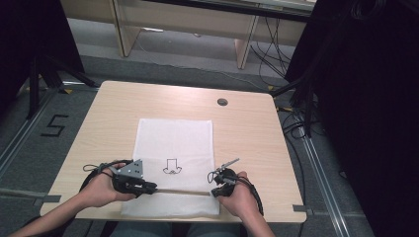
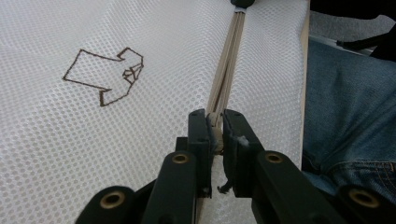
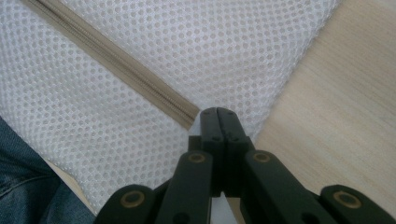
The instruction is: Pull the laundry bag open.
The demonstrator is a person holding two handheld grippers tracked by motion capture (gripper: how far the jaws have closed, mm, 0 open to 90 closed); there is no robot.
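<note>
A white mesh bag (image 1: 173,138) lies flat on the wooden table (image 1: 247,133), with a dark arrow-shaped drawing (image 1: 172,168) on it. A beige zipper (image 1: 180,191) runs across the bag near its front edge. My left gripper (image 1: 154,187) is at the zipper's left end. In the left gripper view it (image 2: 215,116) is shut on the zipper pull (image 2: 214,123), and the zipper (image 2: 229,60) stretches away from the jaws. My right gripper (image 1: 215,191) is at the zipper's right end. In the right gripper view it (image 3: 217,112) is shut on the mesh (image 3: 210,42) just past the zipper's tip (image 3: 187,114).
A small dark round cap (image 1: 222,101) sits in the tabletop at the back right. The table's front edge is close behind both hands, with the person's jeans (image 2: 345,102) below it. Cables (image 1: 296,123) and dark stands (image 1: 44,69) flank the table on the floor.
</note>
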